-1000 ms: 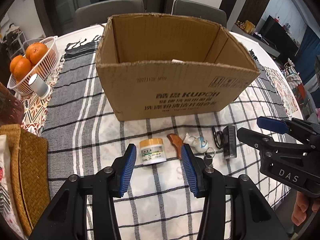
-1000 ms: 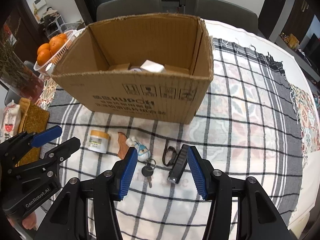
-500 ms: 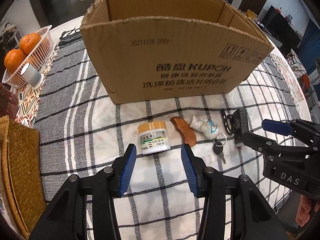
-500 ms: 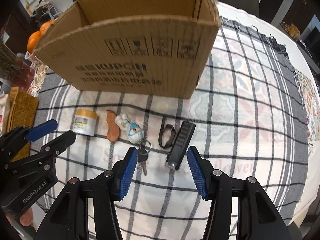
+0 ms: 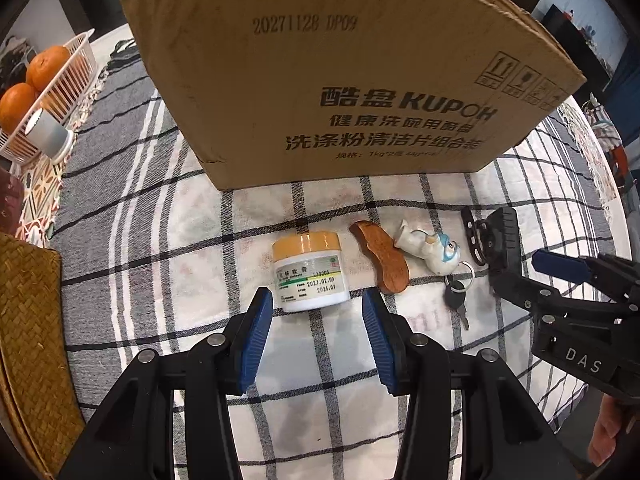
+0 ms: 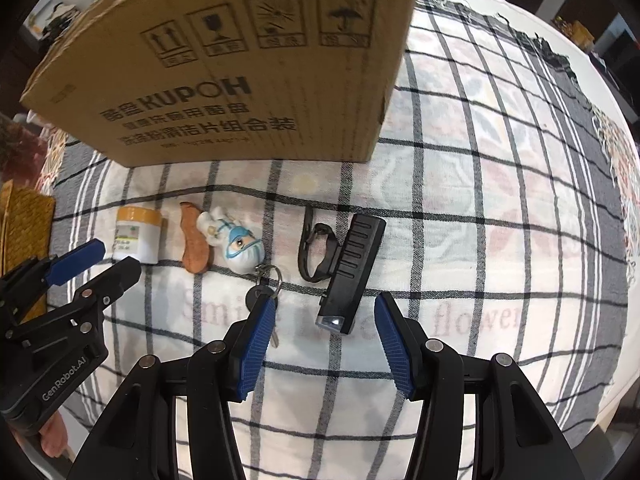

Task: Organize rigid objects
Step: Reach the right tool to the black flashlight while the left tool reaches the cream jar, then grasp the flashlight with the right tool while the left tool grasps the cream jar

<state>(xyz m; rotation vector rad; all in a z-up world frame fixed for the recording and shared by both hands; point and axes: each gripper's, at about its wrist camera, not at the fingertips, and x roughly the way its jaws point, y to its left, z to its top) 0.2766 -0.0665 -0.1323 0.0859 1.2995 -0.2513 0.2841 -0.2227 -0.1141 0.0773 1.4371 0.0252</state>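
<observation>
A white jar with a yellow lid [image 5: 308, 276] stands on the checked cloth, just ahead of my open left gripper [image 5: 318, 304]. Right of it lie a brown wooden piece [image 5: 382, 256], a doll keychain with a key [image 5: 434, 254] and a black bike light with a strap [image 5: 500, 236]. In the right wrist view my open right gripper [image 6: 326, 308] is low over the near end of the bike light [image 6: 352, 268]. The keychain [image 6: 240, 244], wooden piece [image 6: 194, 242] and jar [image 6: 138, 236] lie to its left. The cardboard box [image 5: 340, 80] stands behind; its inside is hidden.
A white basket of oranges [image 5: 36, 92] and a small grey cylinder [image 5: 48, 134] sit at the far left. A woven mat [image 5: 28, 320] lies at the left edge. The round table's edge curves at the right [image 6: 624, 240].
Both grippers have come down and forward toward the row of objects. The box now fills the top and its inside is out of sight. Both stay open.
</observation>
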